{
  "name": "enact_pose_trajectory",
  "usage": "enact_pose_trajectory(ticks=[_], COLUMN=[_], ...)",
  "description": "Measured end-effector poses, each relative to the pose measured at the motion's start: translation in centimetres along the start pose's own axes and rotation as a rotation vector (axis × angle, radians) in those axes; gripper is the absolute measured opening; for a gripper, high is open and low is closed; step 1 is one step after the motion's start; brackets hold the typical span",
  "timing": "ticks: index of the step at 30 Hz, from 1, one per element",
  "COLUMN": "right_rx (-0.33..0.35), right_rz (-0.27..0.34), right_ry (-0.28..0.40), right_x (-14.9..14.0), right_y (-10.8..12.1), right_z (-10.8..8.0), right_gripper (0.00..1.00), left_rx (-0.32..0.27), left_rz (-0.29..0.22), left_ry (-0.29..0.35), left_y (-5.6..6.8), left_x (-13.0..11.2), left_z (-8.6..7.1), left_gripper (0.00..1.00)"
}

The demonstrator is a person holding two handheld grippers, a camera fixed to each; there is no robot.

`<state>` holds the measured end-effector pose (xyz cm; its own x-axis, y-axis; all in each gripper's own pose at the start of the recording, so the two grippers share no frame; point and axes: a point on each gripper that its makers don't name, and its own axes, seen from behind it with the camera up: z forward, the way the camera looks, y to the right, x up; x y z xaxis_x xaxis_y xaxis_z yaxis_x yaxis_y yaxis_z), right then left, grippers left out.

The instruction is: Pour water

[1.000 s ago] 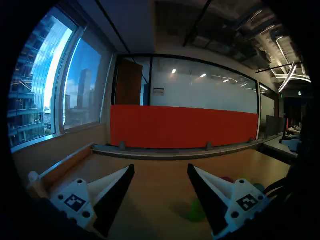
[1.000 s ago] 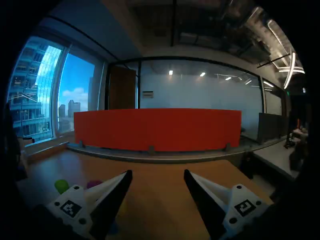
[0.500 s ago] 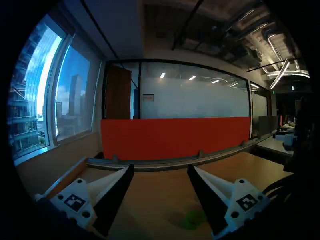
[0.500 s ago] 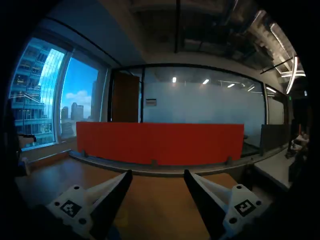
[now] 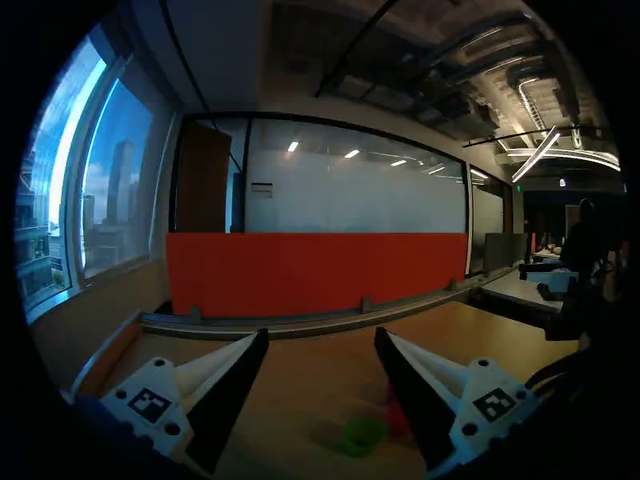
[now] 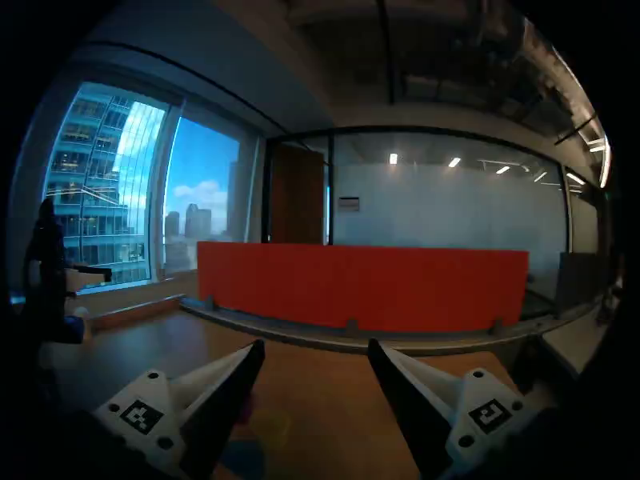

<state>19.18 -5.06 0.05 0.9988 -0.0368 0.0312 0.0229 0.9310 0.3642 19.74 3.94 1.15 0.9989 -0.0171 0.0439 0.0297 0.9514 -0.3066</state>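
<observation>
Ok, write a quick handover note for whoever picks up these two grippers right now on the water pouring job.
Left gripper: open, holding nothing, raised above the wooden table.
Right gripper: open, holding nothing, also above the table.
Things: a green cup sits on the table, low between the left gripper's fingers. A red item is beside it, partly hidden by a finger. A blurred purple shape lies under the right gripper, too dim to identify.
Done: nothing is gripped, so pouring looks not yet begun.
Left: probably find the vessel holding water, grip it and pour into a cup.
</observation>
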Motion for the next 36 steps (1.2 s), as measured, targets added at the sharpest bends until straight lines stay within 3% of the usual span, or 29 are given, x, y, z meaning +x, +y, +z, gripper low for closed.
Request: enact_pose_trajectory(ticks=[6, 11, 20, 36], right_rx=[0.149, 0.245, 0.301, 0.412], right_rz=[0.007, 0.039, 0.023, -0.086], right_ry=[0.009, 0.011, -0.019, -0.204], right_x=[1.0, 1.5, 0.9, -2.5], right_y=[-3.0, -4.5, -5.4, -7.0], right_z=[-0.3, -0.7, -0.4, -1.4], right_gripper=[1.0, 1.0, 1.0, 1.0], left_rx=[-0.11, -0.176, -0.219, -0.303], left_rz=[-0.009, -0.015, -0.008, 0.031], left_ry=[0.012, 0.026, 0.009, -0.125], left_y=[2.5, 3.7, 4.2, 4.4], left_x=[0.6, 1.1, 1.0, -3.3], left_z=[0.2, 0.3, 0.3, 0.3], left_gripper=[0.99, 0.98, 0.98, 0.98])
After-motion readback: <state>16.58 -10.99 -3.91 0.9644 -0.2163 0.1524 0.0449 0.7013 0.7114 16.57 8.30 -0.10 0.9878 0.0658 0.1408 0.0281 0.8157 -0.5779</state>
